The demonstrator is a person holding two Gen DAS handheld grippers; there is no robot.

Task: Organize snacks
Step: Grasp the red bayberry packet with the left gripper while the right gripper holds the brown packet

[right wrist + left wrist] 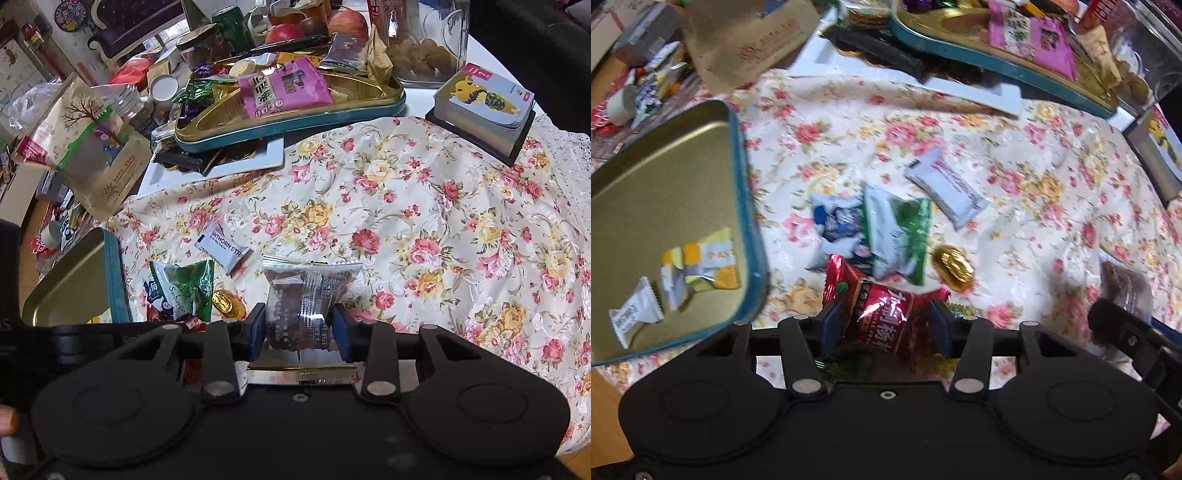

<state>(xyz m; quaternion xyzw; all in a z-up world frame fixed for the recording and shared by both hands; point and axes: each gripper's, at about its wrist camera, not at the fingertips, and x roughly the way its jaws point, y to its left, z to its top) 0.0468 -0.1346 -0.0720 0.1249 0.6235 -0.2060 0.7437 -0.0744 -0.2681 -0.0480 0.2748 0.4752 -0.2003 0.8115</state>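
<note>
My left gripper (884,321) is shut on a red foil snack packet (882,314), held just above the floral cloth. Ahead of it lie a green-white packet (897,236), a blue-white packet (836,221), a white hawthorn strip packet (945,184) and a gold foil candy (953,264). A gold tin tray with a teal rim (746,206) at left holds a few small white and yellow packets (698,269). My right gripper (299,328) is shut on a clear packet with a brown snack (306,299), to the right of the pile (192,291).
A second teal-rimmed tin (295,110) at the back holds a pink packet (280,88) and other sweets. A card box (484,103) sits at back right, a glass jar (424,55) behind it. Paper bags (92,147) and clutter crowd the left edge.
</note>
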